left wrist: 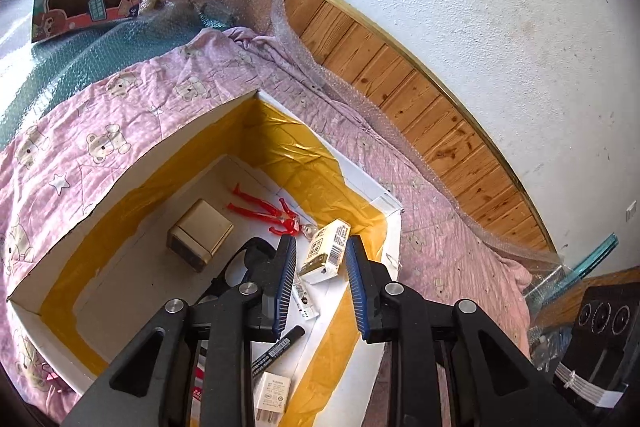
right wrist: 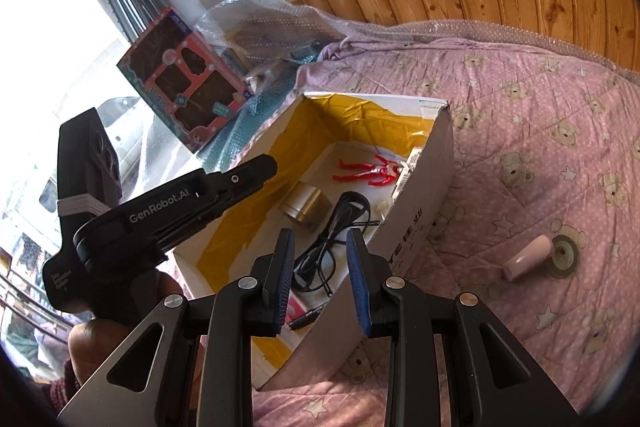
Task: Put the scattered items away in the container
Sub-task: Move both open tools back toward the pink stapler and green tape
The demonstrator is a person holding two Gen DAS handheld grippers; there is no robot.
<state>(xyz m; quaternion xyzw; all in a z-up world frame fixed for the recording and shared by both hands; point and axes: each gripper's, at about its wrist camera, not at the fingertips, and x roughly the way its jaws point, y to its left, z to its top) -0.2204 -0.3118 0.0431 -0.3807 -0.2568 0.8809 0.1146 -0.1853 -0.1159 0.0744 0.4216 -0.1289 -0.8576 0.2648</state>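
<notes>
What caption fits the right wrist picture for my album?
Open right gripper over a box holding a red toy figure.

box (right wrist: 424, 179) top open (floor crowded) | quilt (right wrist: 540, 155) right side free

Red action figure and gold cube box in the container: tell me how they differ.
The red action figure is thin and limbed, lying flat with legs stretched toward the far corner; the gold cube box is a squat block standing on the floor of the cardboard box. The figure is bright red plastic; the cube has a dull metallic sheen. The figure lies nearer the far wall, the cube nearer the middle. Both are already inside, untouched by either gripper.
</notes>
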